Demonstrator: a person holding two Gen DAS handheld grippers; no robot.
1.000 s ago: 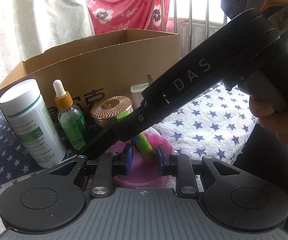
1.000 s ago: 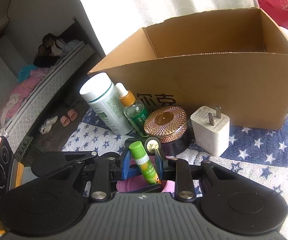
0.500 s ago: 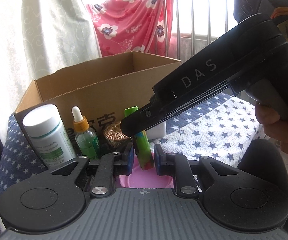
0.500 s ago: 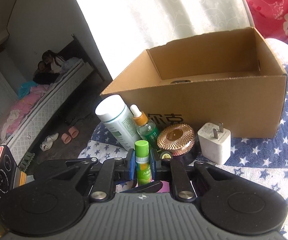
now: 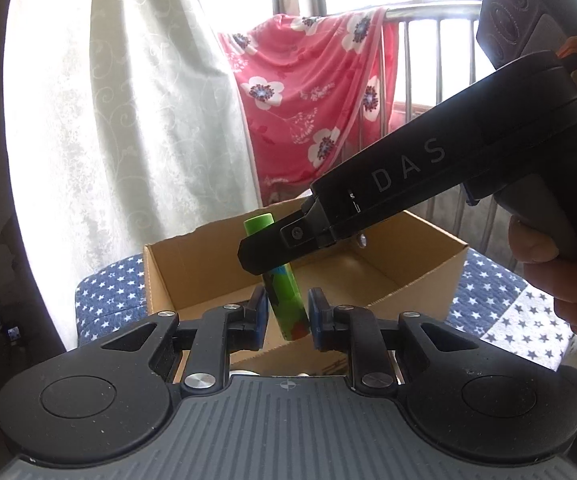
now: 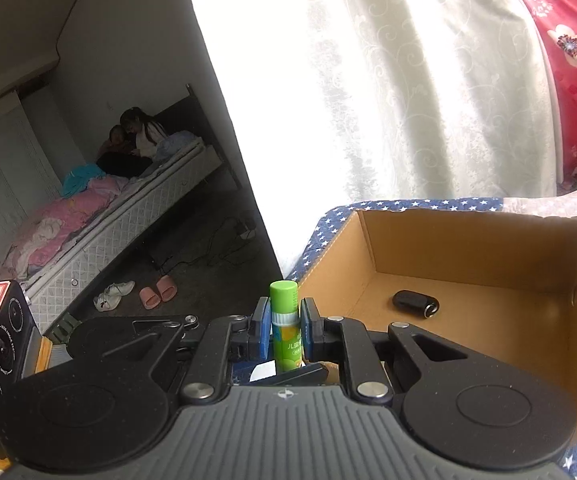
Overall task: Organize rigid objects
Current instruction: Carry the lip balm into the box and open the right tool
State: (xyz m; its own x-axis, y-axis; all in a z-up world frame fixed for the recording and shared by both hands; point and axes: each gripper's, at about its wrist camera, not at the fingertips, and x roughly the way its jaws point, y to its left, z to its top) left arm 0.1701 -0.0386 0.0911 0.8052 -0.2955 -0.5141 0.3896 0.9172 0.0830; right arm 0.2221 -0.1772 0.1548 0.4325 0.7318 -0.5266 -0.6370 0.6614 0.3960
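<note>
My right gripper (image 6: pixel 284 326) is shut on a green glue stick (image 6: pixel 285 324) and holds it upright in the air, near the front left corner of an open cardboard box (image 6: pixel 484 236). The same stick (image 5: pixel 286 304) shows in the left wrist view, hanging from the right gripper's black finger (image 5: pixel 276 252). My left gripper (image 5: pixel 287 314) is open around the stick's lower end, with gaps on both sides. The box (image 5: pixel 160 276) lies beyond it. A small black oval object (image 6: pixel 415 303) lies on the box floor.
The box stands on a blue star-patterned cloth (image 5: pixel 108 300). A white curtain (image 5: pixel 148 120) and a pink floral cloth (image 5: pixel 312 92) on a metal railing hang behind. The tops of other objects peek out below the left gripper. A bed (image 6: pixel 100 216) stands far left.
Both grippers have risen with the glue stick, from the row of bottles in front of the box to above the box's rim. The bottles, gold tin and charger have dropped out of view.
</note>
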